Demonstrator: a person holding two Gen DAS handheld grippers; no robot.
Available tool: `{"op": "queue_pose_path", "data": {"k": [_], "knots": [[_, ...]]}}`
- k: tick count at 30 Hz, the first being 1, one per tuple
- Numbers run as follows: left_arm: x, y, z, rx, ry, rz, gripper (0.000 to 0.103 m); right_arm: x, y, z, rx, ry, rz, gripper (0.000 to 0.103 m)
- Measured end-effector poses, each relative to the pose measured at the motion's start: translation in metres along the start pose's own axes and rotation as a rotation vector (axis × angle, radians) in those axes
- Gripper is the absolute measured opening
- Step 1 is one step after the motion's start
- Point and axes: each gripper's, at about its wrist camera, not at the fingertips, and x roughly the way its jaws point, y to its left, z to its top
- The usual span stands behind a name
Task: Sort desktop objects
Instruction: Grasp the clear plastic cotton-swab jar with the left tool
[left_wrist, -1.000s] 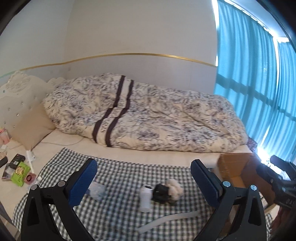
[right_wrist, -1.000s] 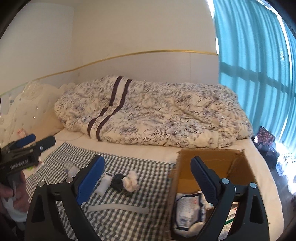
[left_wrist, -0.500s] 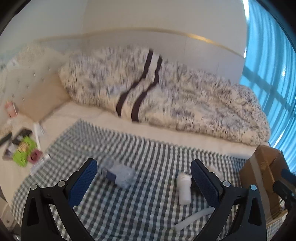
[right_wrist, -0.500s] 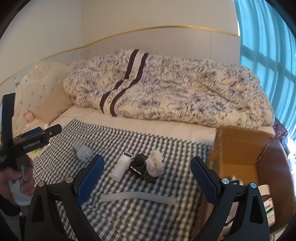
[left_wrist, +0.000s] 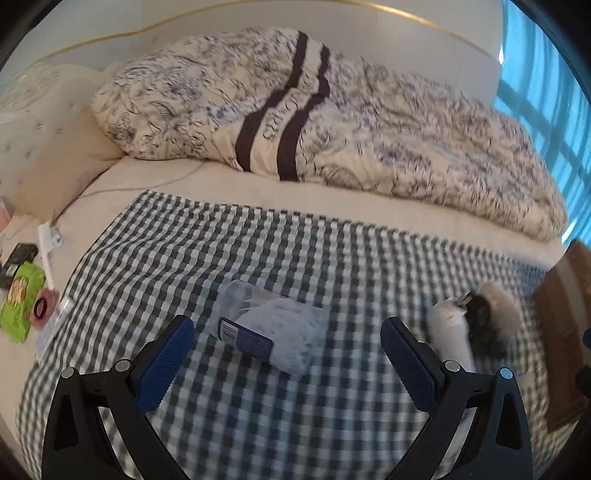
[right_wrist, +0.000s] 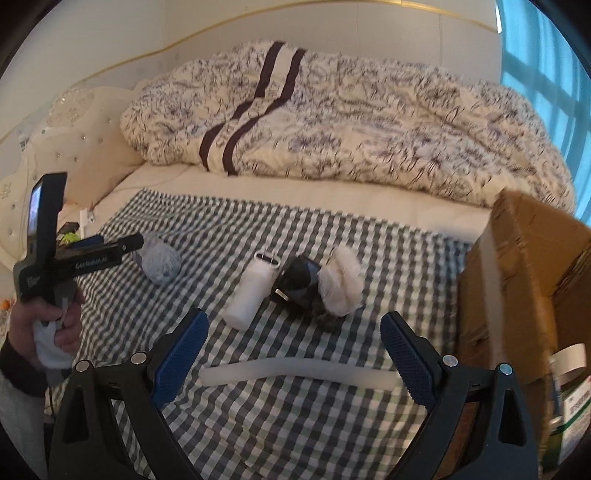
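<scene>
On the checked cloth (left_wrist: 280, 251) lies a clear bag of white stuff with a dark blue label (left_wrist: 271, 330), right in front of my open left gripper (left_wrist: 288, 341) and between its finger lines. Right of it lie a white bottle (left_wrist: 448, 330) and a dark and cream fluffy thing (left_wrist: 491, 317). In the right wrist view my open right gripper (right_wrist: 295, 341) hovers over a white strip (right_wrist: 295, 371), with the white bottle (right_wrist: 255, 288), a black object (right_wrist: 301, 278) and a cream fluffy piece (right_wrist: 343, 280) beyond. The bag (right_wrist: 160, 260) lies at the left by the left gripper (right_wrist: 110, 243).
A cardboard box (right_wrist: 524, 280) with packets inside stands at the cloth's right edge. A patterned quilt (left_wrist: 332, 110) fills the back of the bed. Small items, among them a green packet (left_wrist: 20, 301), lie off the cloth at the left. A person's hand (right_wrist: 48, 328) holds the left gripper.
The left gripper has swung left and down toward the clear bag, which now sits between its fingers' lines. The right gripper has moved left from over the box to over the white strip.
</scene>
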Motion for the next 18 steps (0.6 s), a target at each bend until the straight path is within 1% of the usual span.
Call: {"op": "queue_pose_path", "data": {"k": [2,6,8,10,14,18], "knots": [[0.008,0.001,0.002,0.05,0.008,-0.013,0.103,0.01,0.004,-0.002,-0.004,0.022,0.008,0.095],[0.026,-0.006,0.003,0.194,0.034,-0.063,0.103,0.029,0.012,-0.007,-0.009,0.066,0.025,0.095],[0.036,-0.008,-0.001,0.257,0.051,-0.056,0.103,0.035,0.016,-0.008,-0.008,0.082,0.031,0.095],[0.047,-0.005,-0.002,0.275,0.069,-0.049,0.103,0.043,0.019,-0.011,-0.005,0.101,0.037,0.095],[0.067,0.001,-0.001,0.262,0.099,-0.061,0.103,0.059,0.025,-0.014,-0.007,0.122,0.041,0.095],[0.078,0.004,-0.004,0.248,0.115,-0.085,0.103,0.078,0.032,-0.009,0.018,0.105,0.06,0.095]]}}
